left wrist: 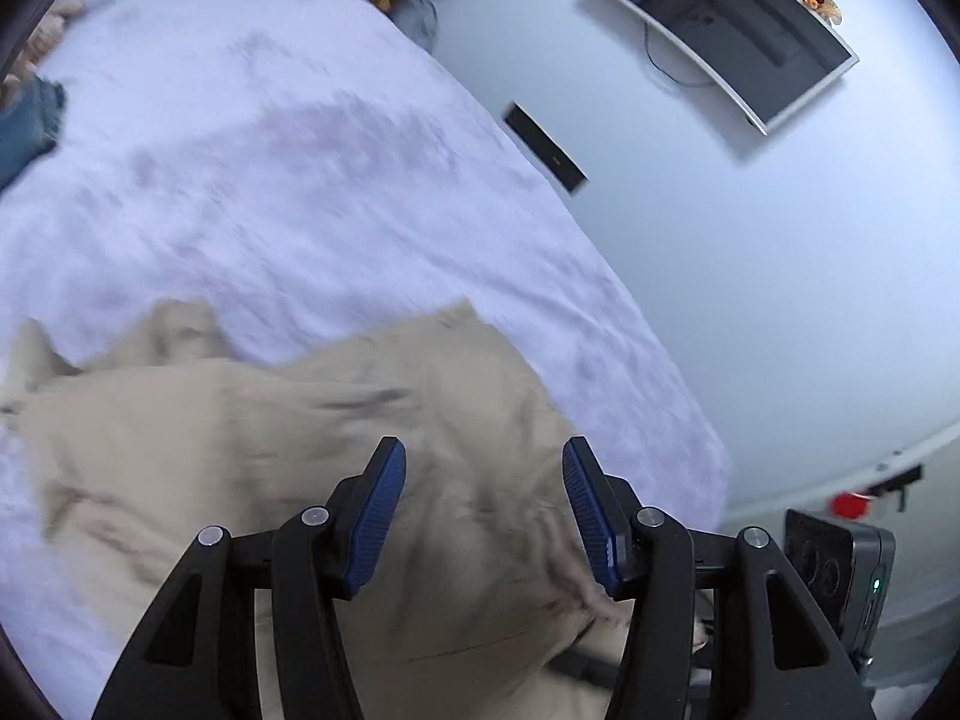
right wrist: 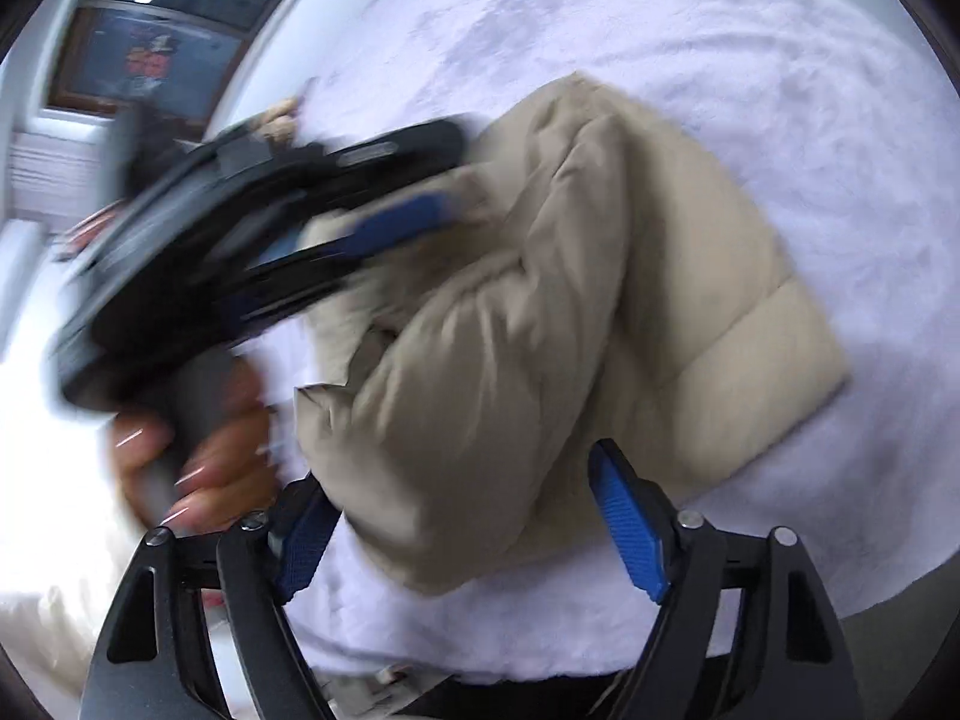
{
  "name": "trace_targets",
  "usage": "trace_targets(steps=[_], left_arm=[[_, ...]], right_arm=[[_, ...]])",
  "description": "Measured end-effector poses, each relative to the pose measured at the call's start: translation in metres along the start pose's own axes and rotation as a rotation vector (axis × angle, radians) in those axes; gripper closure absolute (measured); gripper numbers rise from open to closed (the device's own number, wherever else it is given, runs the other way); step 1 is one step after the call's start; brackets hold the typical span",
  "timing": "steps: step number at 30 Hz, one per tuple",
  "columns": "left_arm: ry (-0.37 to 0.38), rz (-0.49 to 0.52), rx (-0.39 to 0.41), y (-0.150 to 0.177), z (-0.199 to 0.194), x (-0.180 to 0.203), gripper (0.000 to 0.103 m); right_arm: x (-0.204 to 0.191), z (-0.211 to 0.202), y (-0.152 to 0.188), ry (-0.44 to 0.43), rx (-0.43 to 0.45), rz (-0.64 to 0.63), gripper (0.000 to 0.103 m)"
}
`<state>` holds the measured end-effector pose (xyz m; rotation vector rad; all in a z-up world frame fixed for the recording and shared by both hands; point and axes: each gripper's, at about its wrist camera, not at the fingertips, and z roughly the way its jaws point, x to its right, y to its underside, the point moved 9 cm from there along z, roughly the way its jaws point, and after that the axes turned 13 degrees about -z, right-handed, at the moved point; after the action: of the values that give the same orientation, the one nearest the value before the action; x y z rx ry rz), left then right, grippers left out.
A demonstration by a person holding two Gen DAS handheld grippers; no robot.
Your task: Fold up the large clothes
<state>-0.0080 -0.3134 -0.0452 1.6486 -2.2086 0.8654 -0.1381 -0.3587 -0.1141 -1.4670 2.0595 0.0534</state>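
Two hand-held grippers in play, both jaws apart. Left hand-held gripper (left wrist: 483, 516): blue pads spread, tilted down over the beige puffer jacket (left wrist: 288, 450), fabric fills the gap behind the pads but neither pad presses on it. Right hand-held gripper (right wrist: 465, 525): pads also spread, jacket's rounded edge sits in the gap in the right wrist view, cannot tell if either pad touches it; no clamp visible.

Right wrist view also catches the left unit side-on and blurred, its blue finger (right wrist: 396, 222) against the upper left part of the jacket, contact unclear from blur. Person's hand (right wrist: 204, 468) wraps its grey handle.

Jacket lies bunched on the bed (left wrist: 270, 180), on a white fluffy cover, near the edge closest to both cameras; one quilted panel lies flat on the right in the right wrist view, the rest is crumpled.

Beyond the bed in the left wrist view: white wall, wall-mounted TV (left wrist: 732, 36), dark slim box (left wrist: 545, 147) below it.
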Motion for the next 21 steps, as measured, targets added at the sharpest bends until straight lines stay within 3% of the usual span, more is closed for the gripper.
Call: trace_targets(steps=[1, 2, 4, 7, 9, 14, 16, 19, 21], left_arm=[[-0.055, 0.001, 0.059, -0.005, -0.014, -0.017, 0.041], [-0.119, -0.009, 0.117, -0.008, -0.028, -0.039, 0.025], [-0.215, -0.052, 0.209, -0.012, -0.046, -0.084, 0.022], [-0.297, -0.158, 0.195, -0.008, -0.035, -0.142, 0.022], [-0.283, -0.225, 0.167, -0.006, -0.016, -0.158, 0.022], [-0.3, -0.168, 0.18, -0.007, 0.026, -0.134, 0.022], [-0.303, -0.134, 0.177, -0.012, 0.04, -0.121, 0.016], [-0.326, -0.092, 0.166, -0.013, 0.054, -0.107, 0.015], [-0.342, -0.098, 0.17, -0.015, 0.06, -0.107, 0.015]], right_arm=[[0.005, 0.002, -0.001, 0.044, -0.009, -0.016, 0.091], [0.009, 0.0, -0.003, 0.07, 0.008, -0.024, 0.092], [0.013, -0.005, -0.004, 0.099, 0.024, -0.043, 0.093], [0.013, -0.013, -0.007, 0.14, 0.056, -0.089, 0.093], [0.015, -0.012, -0.011, 0.166, 0.066, -0.119, 0.093], [0.054, -0.017, -0.016, 0.251, 0.061, -0.141, 0.093], [0.075, -0.013, -0.008, 0.27, 0.029, -0.118, 0.093], [0.102, 0.004, 0.005, 0.225, -0.052, -0.043, 0.091], [0.106, -0.008, 0.0, 0.213, -0.044, -0.008, 0.085]])
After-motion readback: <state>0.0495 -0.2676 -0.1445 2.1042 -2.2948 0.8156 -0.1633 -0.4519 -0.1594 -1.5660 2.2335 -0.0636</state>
